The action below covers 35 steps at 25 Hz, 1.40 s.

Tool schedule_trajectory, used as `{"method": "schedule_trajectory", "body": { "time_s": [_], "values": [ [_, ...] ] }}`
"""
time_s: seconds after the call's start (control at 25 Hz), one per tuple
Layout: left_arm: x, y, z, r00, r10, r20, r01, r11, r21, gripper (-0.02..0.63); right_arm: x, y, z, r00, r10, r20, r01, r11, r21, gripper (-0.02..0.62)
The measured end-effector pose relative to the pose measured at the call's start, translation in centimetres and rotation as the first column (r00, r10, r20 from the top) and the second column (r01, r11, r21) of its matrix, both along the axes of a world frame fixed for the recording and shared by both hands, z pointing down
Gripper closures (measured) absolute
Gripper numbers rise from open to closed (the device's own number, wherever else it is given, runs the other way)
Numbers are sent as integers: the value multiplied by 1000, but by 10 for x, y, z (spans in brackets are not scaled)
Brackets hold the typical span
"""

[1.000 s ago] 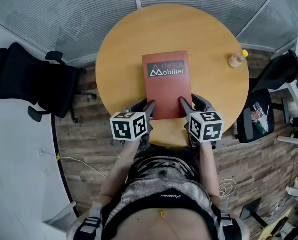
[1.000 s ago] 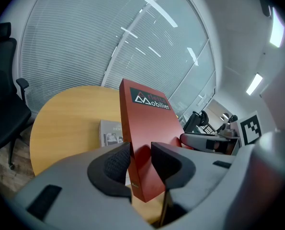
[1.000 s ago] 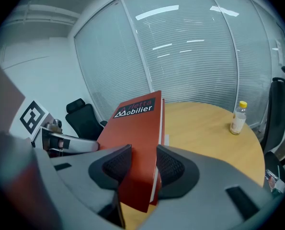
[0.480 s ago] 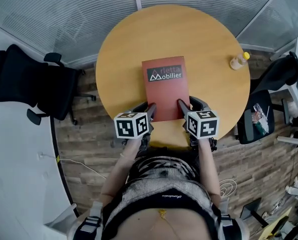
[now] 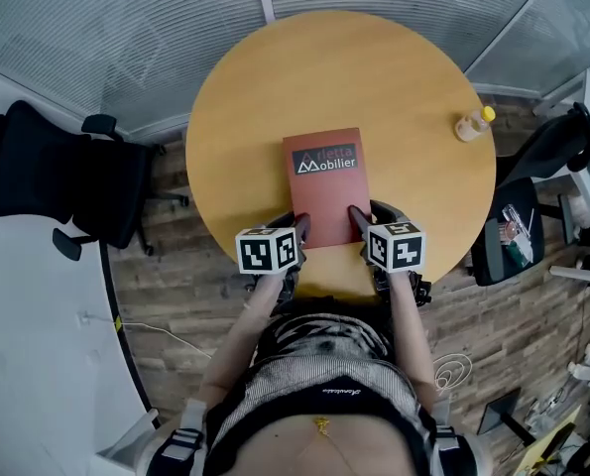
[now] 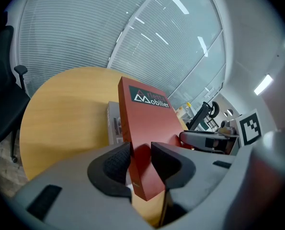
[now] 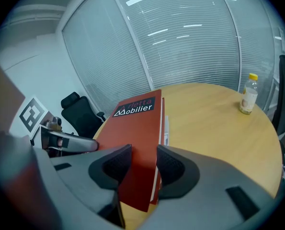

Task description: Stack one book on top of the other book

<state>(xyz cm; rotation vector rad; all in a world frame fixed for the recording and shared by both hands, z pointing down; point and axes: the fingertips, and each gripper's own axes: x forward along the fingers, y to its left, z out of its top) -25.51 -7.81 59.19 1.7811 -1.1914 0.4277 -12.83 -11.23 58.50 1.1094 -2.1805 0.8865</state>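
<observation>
Plainly both tools are on one job. The left tongs (image 5: 299,226) are clamped on the near left corner of the red book (image 5: 324,186), and the right tongs (image 5: 357,216) are clamped on its near right corner. Each pair of pads presses the cover and the underside. The red book hangs over the middle of the round wooden surface (image 5: 394,87), its title end pointing away from the person. In the left gripper view a grey book (image 6: 113,123) lies flat on the surface beneath it, peeking out past the red book's left edge. The red book's near end is tilted up above it; whether the far edge touches the grey book I cannot tell. A small bottle (image 5: 471,122) with a yellow cap stands well apart, near the surface's right rim. A black office chair (image 5: 66,181) stands on the floor to the left.
</observation>
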Motion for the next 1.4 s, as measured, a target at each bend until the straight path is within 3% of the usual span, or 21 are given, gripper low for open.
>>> {"method": "schedule_trajectory", "body": {
  "time_s": [0.72, 1.4],
  "values": [
    [1, -7, 55, 1000, 25, 15, -23, 994, -110, 476, 2, -11, 62, 1000, -12, 27, 14, 995, -103, 422],
    [0, -7, 54, 1000, 30, 8, -29, 998, -55, 466, 2, -10, 60, 999, -4, 42, 6, 999, -42, 422]
  ]
}}
